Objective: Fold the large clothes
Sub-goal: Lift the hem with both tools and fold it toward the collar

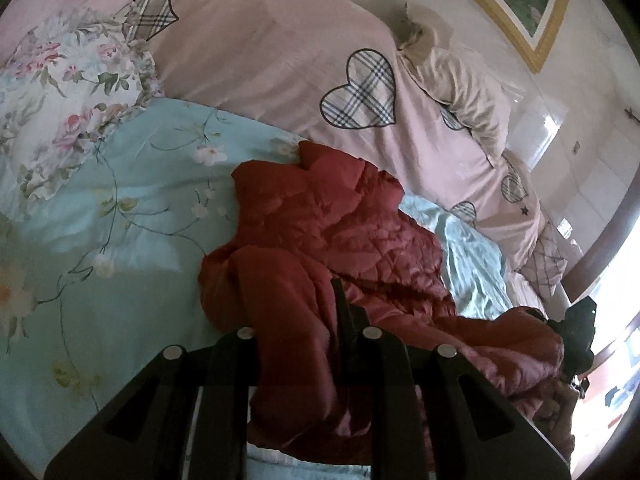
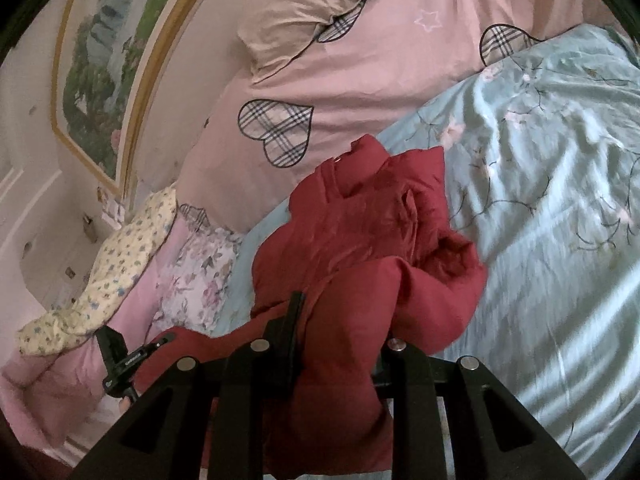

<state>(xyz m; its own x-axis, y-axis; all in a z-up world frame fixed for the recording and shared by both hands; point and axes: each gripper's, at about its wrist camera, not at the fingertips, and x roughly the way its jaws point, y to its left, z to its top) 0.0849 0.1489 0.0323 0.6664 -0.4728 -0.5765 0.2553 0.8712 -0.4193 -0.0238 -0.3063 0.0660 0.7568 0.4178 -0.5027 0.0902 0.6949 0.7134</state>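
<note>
A large dark red quilted jacket [image 1: 332, 236] lies crumpled on a light blue floral bedspread [image 1: 120, 208]. My left gripper [image 1: 308, 320] is shut on a fold of the jacket, and the cloth hides its left finger. In the right wrist view the jacket [image 2: 372, 232] bunches up in front of me. My right gripper [image 2: 336, 332] is shut on another fold of it, with only the left finger [image 2: 294, 320] showing. The other gripper shows at the right edge of the left wrist view [image 1: 576, 340] and at the lower left of the right wrist view [image 2: 120, 364].
A pink duvet with plaid hearts [image 1: 304, 64] lies behind the jacket. A beige pillow [image 1: 460, 92] and floral pillows [image 1: 72, 80] sit on the bed. A gold-framed painting [image 2: 104, 64] hangs on the white wall. The blue bedspread [image 2: 552, 208] spreads to the right.
</note>
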